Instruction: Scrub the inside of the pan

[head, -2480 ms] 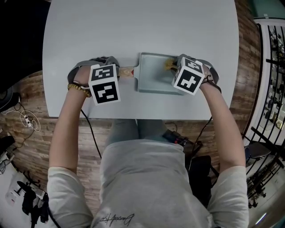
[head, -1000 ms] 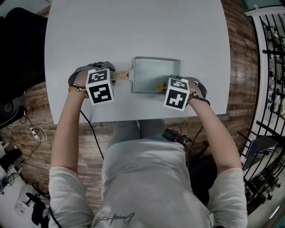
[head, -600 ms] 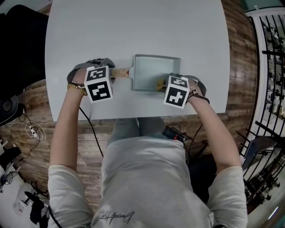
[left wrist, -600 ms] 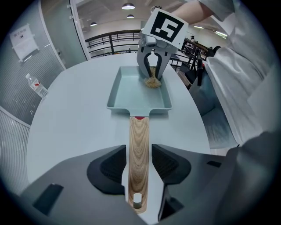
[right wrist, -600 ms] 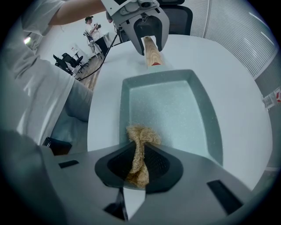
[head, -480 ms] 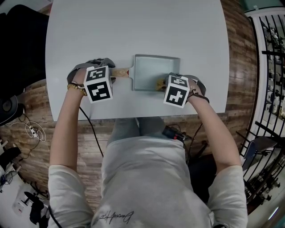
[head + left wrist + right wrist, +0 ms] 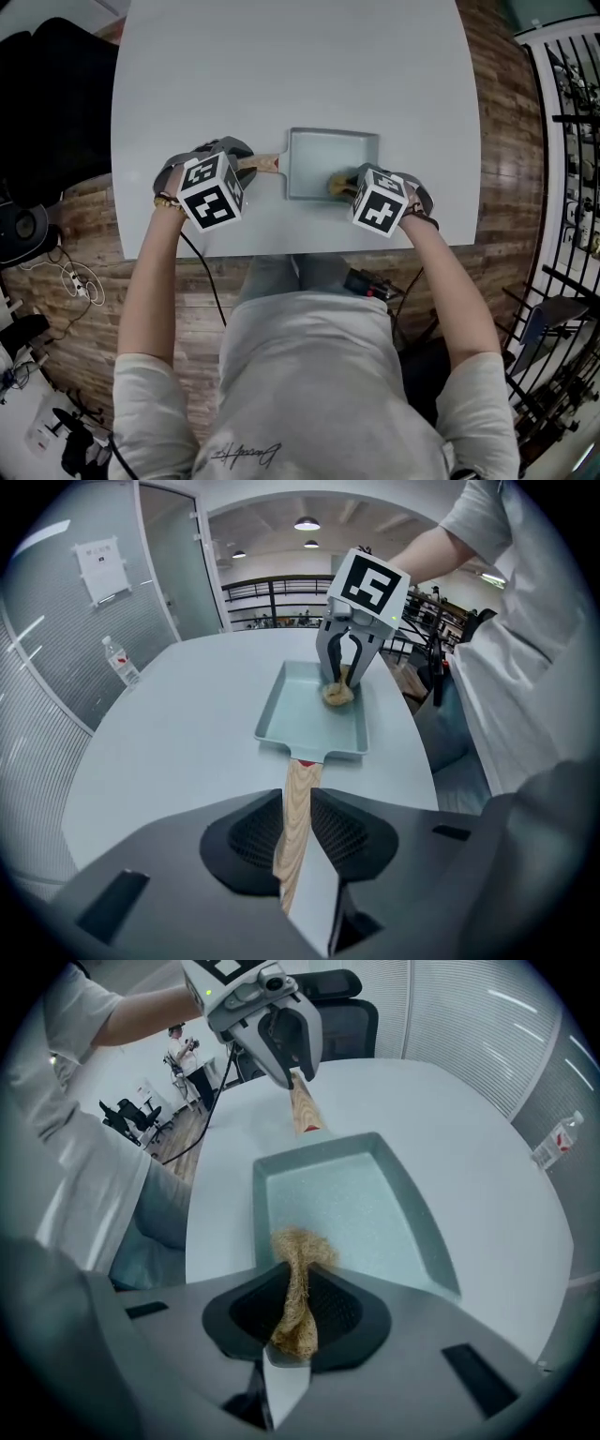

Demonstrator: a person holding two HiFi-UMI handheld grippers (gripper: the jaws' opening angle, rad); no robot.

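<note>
A pale blue-green rectangular pan (image 7: 330,155) lies on the white table, its wooden handle (image 7: 265,163) pointing left. My left gripper (image 7: 251,166) has the handle (image 7: 297,817) between its jaws, which are closing, and the pads touch it on both sides. A tuft of brown fibre scrubber (image 7: 298,1279) is pinched in my right gripper (image 7: 351,184), which is shut on it. The scrubber's tip (image 7: 337,694) rests on the pan floor (image 7: 356,1213) at the near right corner. In the right gripper view my left gripper (image 7: 292,1068) sits at the far end of the handle (image 7: 304,1110).
The round white table (image 7: 281,66) stretches far beyond the pan; its near edge runs just below both grippers. A water bottle (image 7: 123,663) stands near the far rim. A black chair (image 7: 47,94) is at the left, a metal railing (image 7: 572,141) at the right.
The scrubber in my right gripper has slid from the pan's far right corner to its near right edge. My left gripper's cube has tilted; it stays at the handle.
</note>
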